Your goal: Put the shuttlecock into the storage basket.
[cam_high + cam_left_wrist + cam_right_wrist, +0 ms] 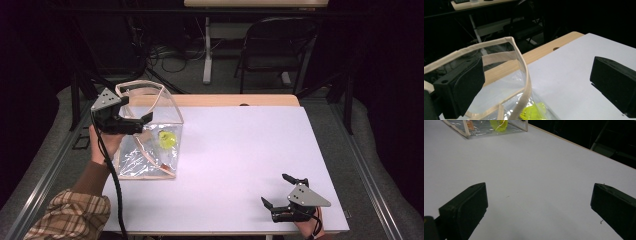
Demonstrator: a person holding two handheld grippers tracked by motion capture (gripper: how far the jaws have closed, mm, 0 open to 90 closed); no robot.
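Observation:
A clear plastic bag point(150, 145) with beige trim stands at the left of the white table point(240, 150). Inside it lies a yellow-green object point(167, 139), and a small orange piece point(165, 167) sits near the bag's front corner. My left gripper point(145, 124) is open at the bag's top. In the left gripper view the beige rim point(524, 67) runs between the jaws of the left gripper point(537, 70), one jaw behind the clear wall, and the yellow-green object point(534, 111) lies below. My right gripper point(274, 188) rests open near the table's front right, nothing between its fingers. The right gripper point(539, 195) faces the distant bag point(474, 127).
A wooden strip point(225, 100) borders the table's far edge. Behind it stand a dark folding chair point(275, 45) and another table's white leg point(207, 50) among cables on the floor. A plaid sleeve point(70, 215) comes in at the bottom left.

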